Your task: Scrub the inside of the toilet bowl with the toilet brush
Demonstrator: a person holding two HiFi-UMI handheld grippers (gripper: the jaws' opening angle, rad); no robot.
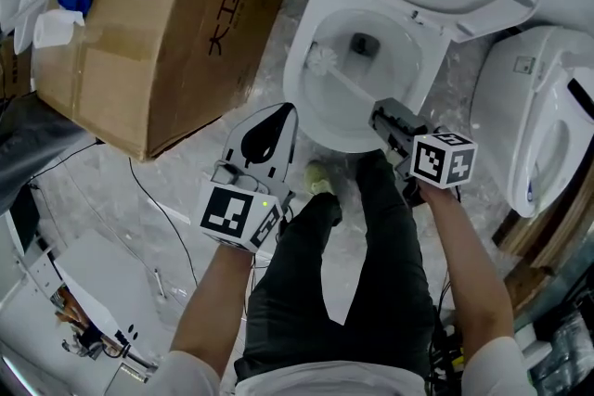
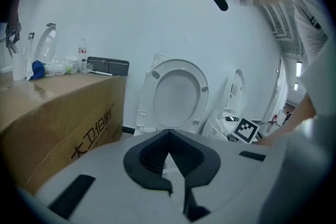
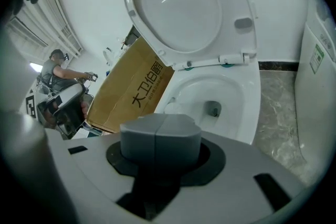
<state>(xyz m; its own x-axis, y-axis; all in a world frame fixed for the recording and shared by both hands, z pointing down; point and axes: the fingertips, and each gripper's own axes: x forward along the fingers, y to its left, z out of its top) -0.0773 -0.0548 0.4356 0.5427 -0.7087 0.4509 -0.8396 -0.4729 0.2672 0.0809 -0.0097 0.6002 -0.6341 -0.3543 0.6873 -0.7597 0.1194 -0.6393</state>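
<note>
Your right gripper (image 1: 383, 119) is clamped tight on the handle of the white bristle-headed toilet brush (image 1: 322, 60). It reaches over the near rim of the white ceramic toilet bowl (image 1: 299, 93) so the head lies against the bowl's inner wall. Your left gripper (image 1: 278, 118), jaws together and empty, sits just outside that rim, probably to keep clear.

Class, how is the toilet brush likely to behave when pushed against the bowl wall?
The brush probably feels light: thin handle, small bristle head. Gripped at its far end by the right gripper, the long handle may flex slightly under pressure. The bowl looks glossy, so the head could skid.
</note>
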